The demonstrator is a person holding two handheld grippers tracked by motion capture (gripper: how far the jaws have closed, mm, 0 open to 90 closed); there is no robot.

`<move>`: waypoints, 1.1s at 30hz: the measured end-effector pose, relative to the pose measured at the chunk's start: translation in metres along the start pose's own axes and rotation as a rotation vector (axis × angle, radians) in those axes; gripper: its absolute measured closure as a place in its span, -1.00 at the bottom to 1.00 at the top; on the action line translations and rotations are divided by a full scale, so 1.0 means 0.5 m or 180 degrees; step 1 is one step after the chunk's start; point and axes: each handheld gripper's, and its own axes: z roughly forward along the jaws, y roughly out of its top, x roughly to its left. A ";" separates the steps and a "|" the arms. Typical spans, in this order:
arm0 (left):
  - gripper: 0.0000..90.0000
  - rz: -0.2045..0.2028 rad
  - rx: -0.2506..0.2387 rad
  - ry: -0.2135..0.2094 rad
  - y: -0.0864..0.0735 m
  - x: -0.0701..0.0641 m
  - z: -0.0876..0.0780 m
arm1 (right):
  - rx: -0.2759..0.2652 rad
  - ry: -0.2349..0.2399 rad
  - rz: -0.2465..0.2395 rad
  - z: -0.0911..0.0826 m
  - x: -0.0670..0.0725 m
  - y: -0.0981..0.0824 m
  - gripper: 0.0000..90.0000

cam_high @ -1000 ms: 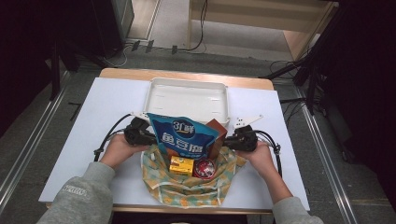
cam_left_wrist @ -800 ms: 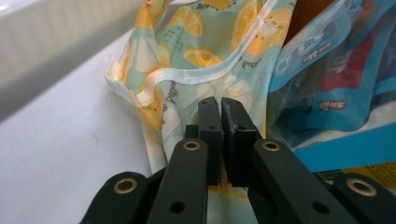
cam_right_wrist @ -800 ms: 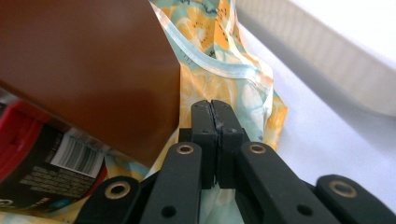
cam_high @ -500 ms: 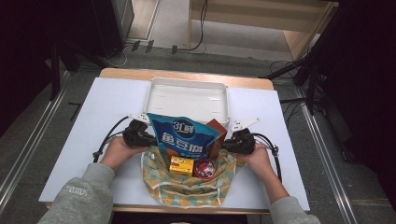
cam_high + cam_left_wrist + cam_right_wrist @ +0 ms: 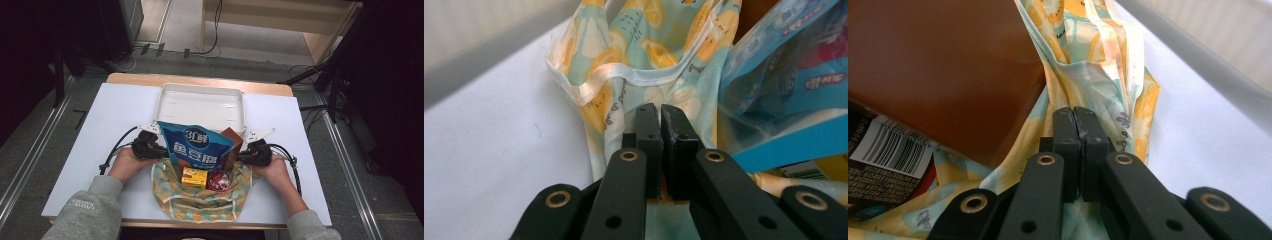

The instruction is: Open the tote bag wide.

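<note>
Left gripper (image 5: 660, 112): closed on lemon-print cloth bag (image 5: 200, 202).
Right gripper (image 5: 1074, 117): closed on the same bag.
Risk: blue snack pouch (image 5: 197, 145) may be tipped out if one side is lifted unevenly.

Left tool (image 5: 159, 148) jaws clamped together; right tool (image 5: 245, 154) likewise; hands low, facing inward.

Brown box (image 5: 233, 142) half hidden behind blue pouch (image 5: 197, 147) — pouch print too small to read.

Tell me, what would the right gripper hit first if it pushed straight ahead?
Probably the brown box: the right gripper, shut on the lemon-print cloth bag, points inward at it, though depth is unclear.
</note>
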 end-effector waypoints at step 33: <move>0.23 0.0055 -0.0026 0.0021 0.016 -0.020 -0.060 | -0.0279 -0.0173 0.0182 -0.074 0.008 0.029 0.33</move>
